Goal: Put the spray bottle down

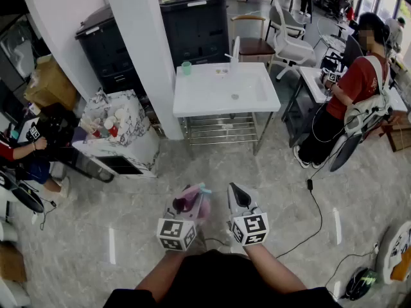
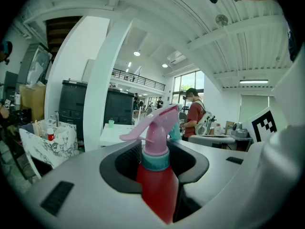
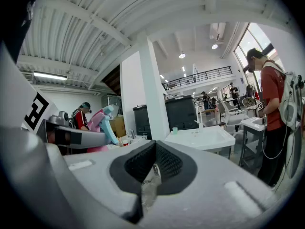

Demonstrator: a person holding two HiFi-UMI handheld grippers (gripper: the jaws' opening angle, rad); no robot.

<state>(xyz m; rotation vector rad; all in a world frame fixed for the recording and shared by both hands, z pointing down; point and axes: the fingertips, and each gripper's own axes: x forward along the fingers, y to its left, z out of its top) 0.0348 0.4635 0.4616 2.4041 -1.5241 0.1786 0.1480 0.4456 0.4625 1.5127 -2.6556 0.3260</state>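
The spray bottle point(image 1: 190, 201) has a red body, a teal collar and a pink trigger head. My left gripper point(image 1: 194, 199) is shut on it, low in the head view above the grey floor. In the left gripper view the bottle point(image 2: 156, 178) stands upright between the jaws, which clamp its body just below the collar, with the pink head above them. My right gripper point(image 1: 237, 190) hangs close beside it on the right, shut with nothing in it. From the right gripper view point(image 3: 153, 170) the bottle's pink and teal head point(image 3: 104, 120) shows to the left.
A white sink table point(image 1: 192, 98) with a small green cup point(image 1: 186, 67) stands ahead. A white pillar point(image 1: 138, 43) and a marble-patterned box point(image 1: 131, 130) are to its left, black cabinets point(image 1: 192, 24) behind. A person in a red shirt point(image 1: 350, 85) stands right. A cable point(image 1: 316, 207) crosses the floor.
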